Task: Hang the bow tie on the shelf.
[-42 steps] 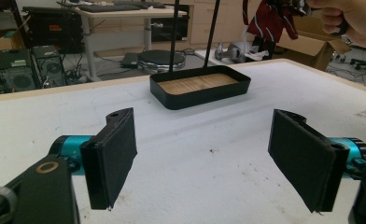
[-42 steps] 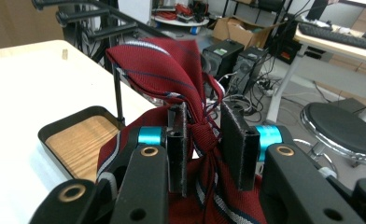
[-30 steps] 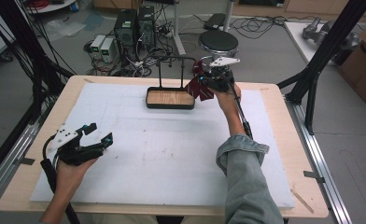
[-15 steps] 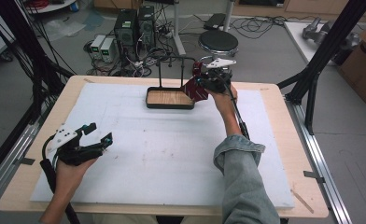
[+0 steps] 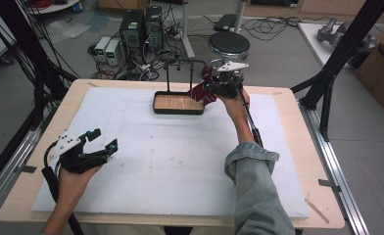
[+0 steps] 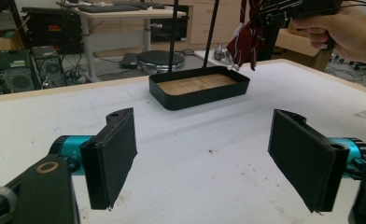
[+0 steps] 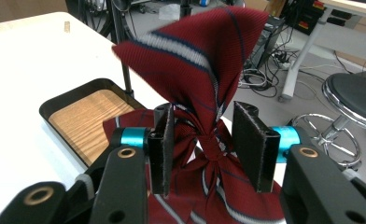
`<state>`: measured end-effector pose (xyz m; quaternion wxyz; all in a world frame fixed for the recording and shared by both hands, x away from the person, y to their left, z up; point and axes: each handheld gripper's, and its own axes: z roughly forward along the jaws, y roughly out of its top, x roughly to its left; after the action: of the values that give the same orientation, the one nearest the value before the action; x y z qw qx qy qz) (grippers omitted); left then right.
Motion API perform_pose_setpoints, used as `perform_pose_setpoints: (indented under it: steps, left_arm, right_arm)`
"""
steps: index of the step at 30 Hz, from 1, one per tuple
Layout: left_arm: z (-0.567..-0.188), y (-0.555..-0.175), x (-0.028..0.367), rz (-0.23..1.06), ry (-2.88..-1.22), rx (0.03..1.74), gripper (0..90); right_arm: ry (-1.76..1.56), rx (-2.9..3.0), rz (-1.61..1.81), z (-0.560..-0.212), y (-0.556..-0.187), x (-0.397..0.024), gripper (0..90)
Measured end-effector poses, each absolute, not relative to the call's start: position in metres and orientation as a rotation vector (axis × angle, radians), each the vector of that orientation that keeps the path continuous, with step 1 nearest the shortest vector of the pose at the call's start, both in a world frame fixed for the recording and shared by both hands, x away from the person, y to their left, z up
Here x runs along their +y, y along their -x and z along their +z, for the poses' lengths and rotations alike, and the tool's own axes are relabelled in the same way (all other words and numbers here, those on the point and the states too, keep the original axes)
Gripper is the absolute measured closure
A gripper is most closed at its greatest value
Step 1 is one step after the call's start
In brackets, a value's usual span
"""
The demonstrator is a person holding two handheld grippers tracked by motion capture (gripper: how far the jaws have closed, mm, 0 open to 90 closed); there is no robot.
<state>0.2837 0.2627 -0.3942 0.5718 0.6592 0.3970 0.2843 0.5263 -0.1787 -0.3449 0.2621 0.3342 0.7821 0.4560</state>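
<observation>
Right claw [image 5: 210, 89] grips striped tie [image 7: 195, 70] at upper centre, beside tray's [image 5: 178, 110] right end; left claw [image 5: 99, 142] gapes empty, far off.

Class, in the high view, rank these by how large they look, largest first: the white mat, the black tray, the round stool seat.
1. White mat, clearly largest.
2. Black tray.
3. Round stool seat; it lies farther from the camera, so its true size is unsure.

High view looks down and forward over the whole table [image 5: 146, 161]. Left gripper view sits low, facing across toward the far tray [image 6: 200, 88]. Right gripper view sees that tray [image 7: 85, 121] close up.
</observation>
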Motion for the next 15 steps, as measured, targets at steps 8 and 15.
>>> perform_pose_setpoints:
  steps: [8,15]
  left_arm:
    - [-0.394,-0.284,0.263,0.667,-1.544,0.934,23.7]
    - [-0.394,-0.284,0.264,0.669,-1.543,0.937,23.7]
  right_arm:
    - [-0.906,2.111,1.27,-0.341,-0.522,-0.185,40.3]
    - [-0.873,2.093,1.327,-0.333,-0.514,-0.193,28.1]
